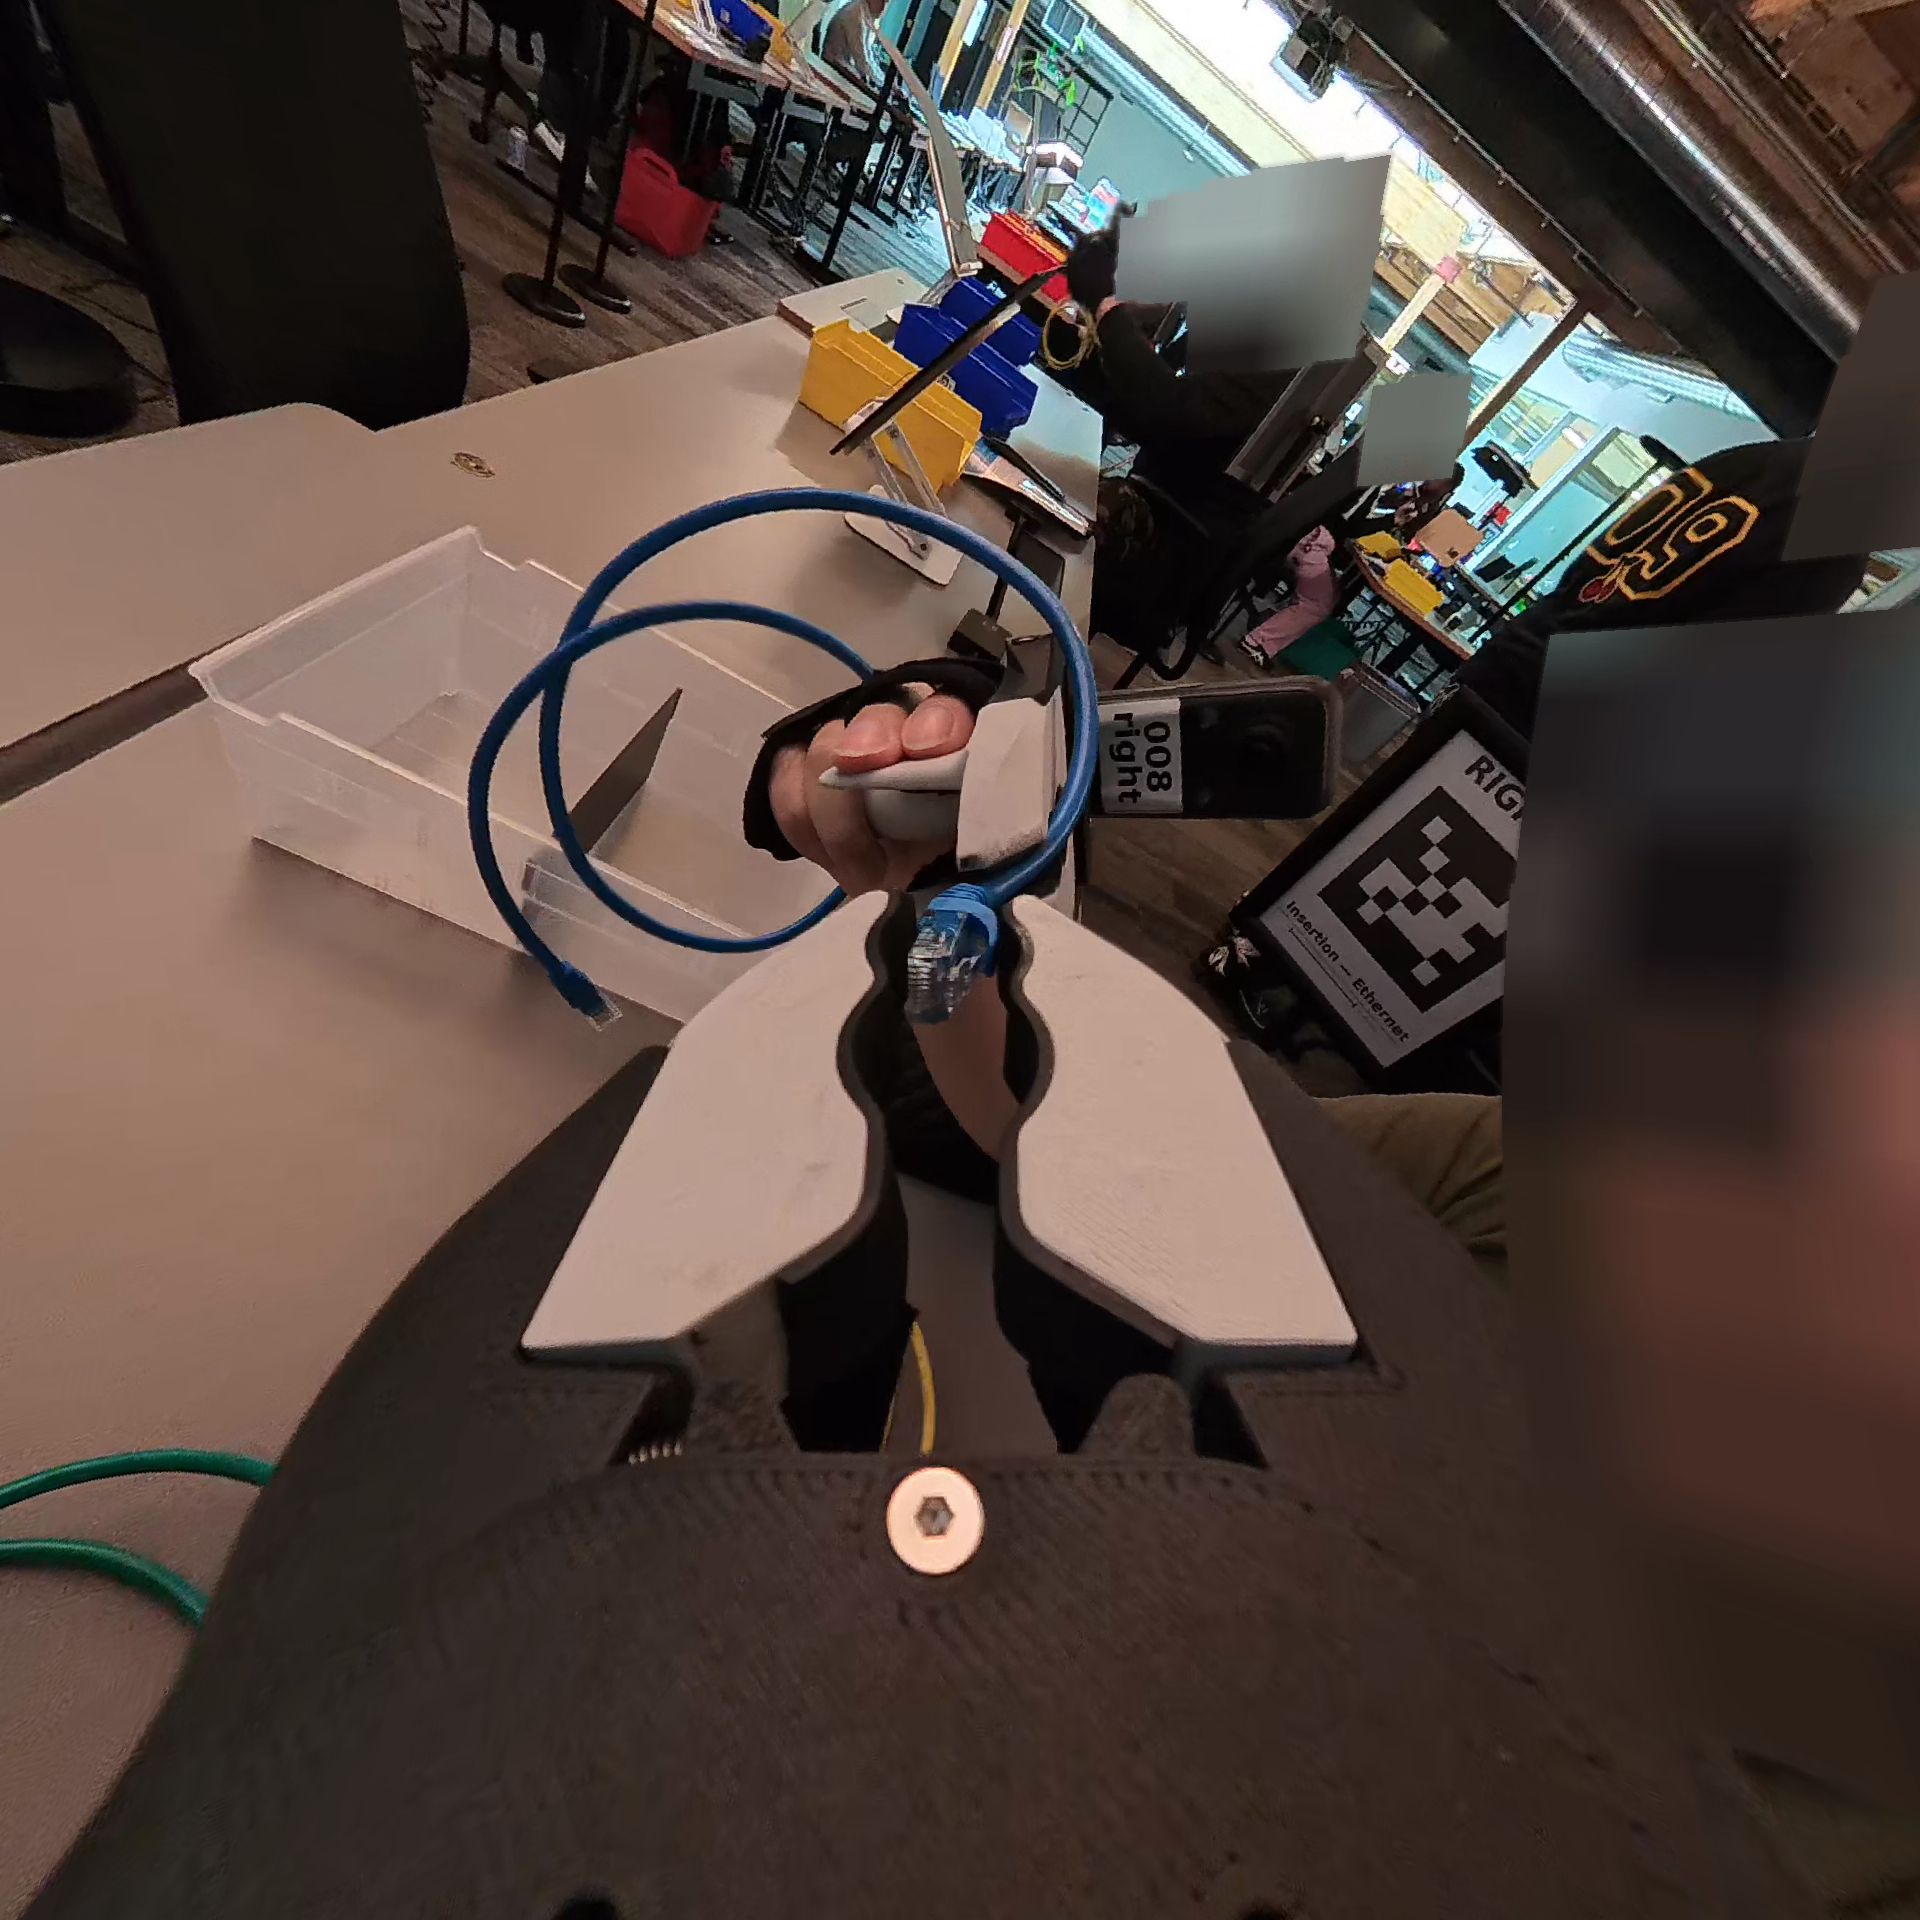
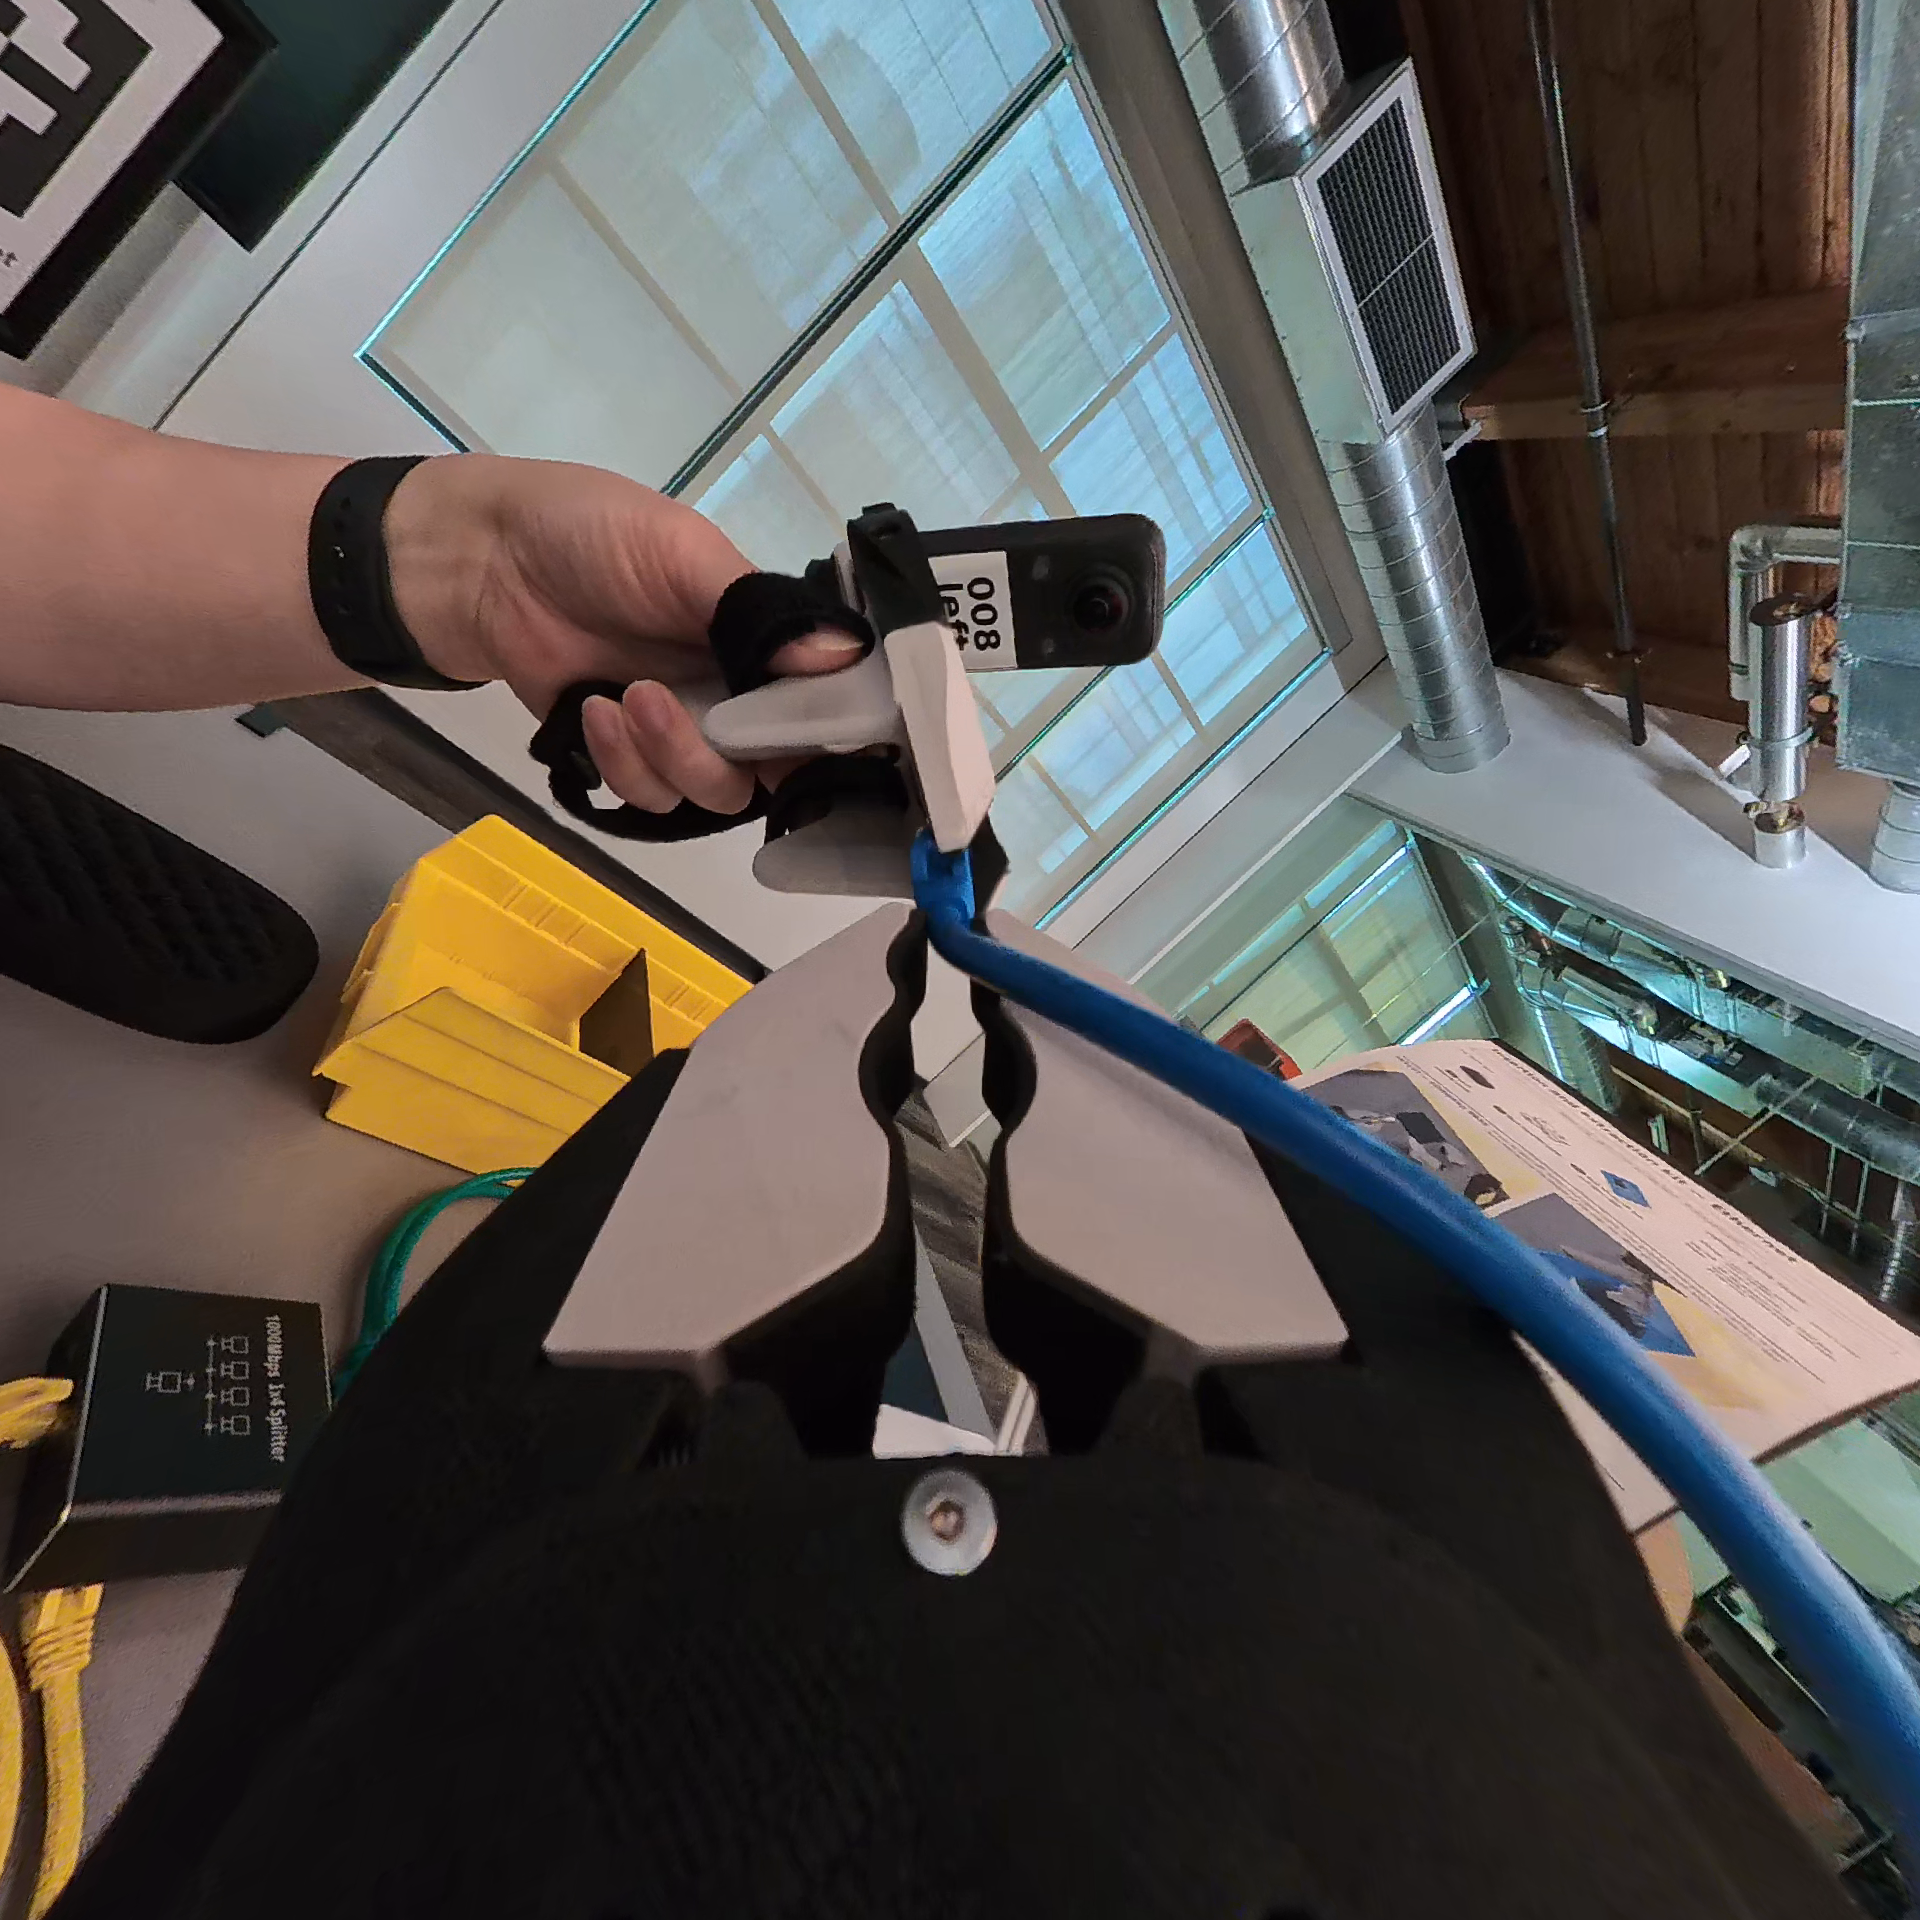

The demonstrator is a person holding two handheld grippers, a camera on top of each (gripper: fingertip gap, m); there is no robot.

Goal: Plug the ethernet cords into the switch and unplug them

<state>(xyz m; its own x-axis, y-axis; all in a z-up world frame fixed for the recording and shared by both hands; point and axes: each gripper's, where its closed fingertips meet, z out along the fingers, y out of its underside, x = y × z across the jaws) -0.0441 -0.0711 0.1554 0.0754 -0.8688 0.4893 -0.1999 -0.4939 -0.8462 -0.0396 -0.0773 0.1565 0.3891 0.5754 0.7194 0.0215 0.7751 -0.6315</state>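
Both tongs meet at one end of the blue ethernet cord point(image 1: 790, 582), raised above the beige table point(image 1: 187, 1091). Left gripper point(image 1: 951, 925) has its 2 grey fingers point(image 1: 769, 1122) drawn close at the tips, pinching the cord's clear plug point(image 1: 940, 961) between them. Right gripper point(image 2: 948, 925) nips the same cord just behind the plug boot point(image 2: 943, 878), its fingertips nearly touching; from there the cord sweeps off toward 4 o'clock in the right wrist view. In the left wrist view the cord curls in 2 loops toward 10 o'clock, and its free plug point(image 1: 587, 997) hangs at about 9 o'clock of the gripper tips, in front of a clear plastic bin point(image 1: 395, 717) on the table. A hand point(image 1: 862, 800) with a black strap grips the right tool just past the plug. In the right wrist view the black switch point(image 2: 177, 1444) sits on the table at 8 o'clock, with a yellow cord point(image 2: 47, 1683) plugged into its near side and a green cord point(image 2: 416, 1247) lying just beyond it. A yellow bin point(image 2: 499, 997) stands at 10 o'clock, near a black padded rest point(image 2: 125, 914).
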